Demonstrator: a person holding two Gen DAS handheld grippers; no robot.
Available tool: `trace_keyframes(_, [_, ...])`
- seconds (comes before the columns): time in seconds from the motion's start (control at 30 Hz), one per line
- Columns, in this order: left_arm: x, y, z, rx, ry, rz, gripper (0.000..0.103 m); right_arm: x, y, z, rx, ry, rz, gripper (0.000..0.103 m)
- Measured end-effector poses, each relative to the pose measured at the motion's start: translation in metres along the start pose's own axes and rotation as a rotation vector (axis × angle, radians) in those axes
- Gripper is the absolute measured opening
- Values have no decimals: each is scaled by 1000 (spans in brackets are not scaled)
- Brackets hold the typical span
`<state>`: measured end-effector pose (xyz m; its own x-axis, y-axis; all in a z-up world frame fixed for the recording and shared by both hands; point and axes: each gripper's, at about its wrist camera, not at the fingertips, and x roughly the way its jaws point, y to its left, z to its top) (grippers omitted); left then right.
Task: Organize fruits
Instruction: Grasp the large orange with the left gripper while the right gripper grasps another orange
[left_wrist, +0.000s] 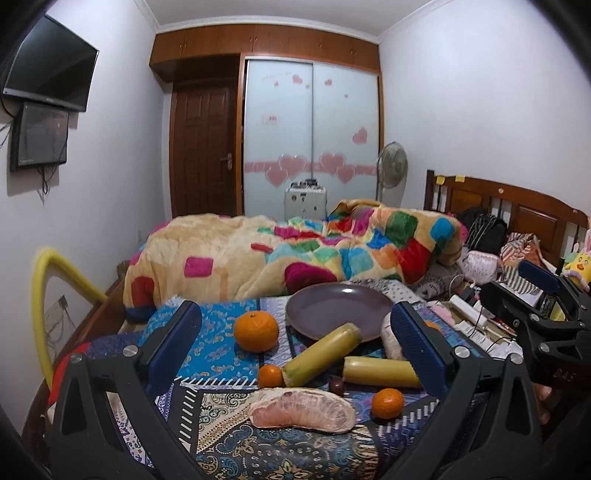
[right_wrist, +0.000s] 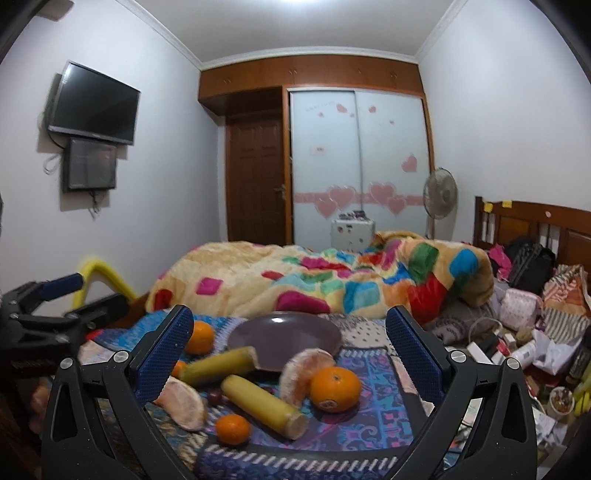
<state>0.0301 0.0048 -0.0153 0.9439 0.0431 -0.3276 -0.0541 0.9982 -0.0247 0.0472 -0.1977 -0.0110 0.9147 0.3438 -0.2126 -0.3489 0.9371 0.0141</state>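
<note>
Purple plate (left_wrist: 338, 309) is sitting mid-bed among oranges (left_wrist: 256, 331), sugarcane pieces (left_wrist: 322, 353) and pomelo segments (left_wrist: 301, 409); I am holding both grippers' fingers (left_wrist: 419, 345) (right_wrist: 160, 354) spread, gripping nothing.

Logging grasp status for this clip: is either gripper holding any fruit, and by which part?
Nothing is held. The left gripper and right gripper are both open above the fruit.
</note>
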Motion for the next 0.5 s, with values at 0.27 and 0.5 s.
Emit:
trace_keyframes(0.27, [44, 10, -7, 50, 108, 45, 103, 34, -24, -16, 3, 130, -57, 103])
trace_keyframes(0.5, [90, 21, -16, 84, 228, 14, 103, 57, -37, -31, -48, 215, -77, 103])
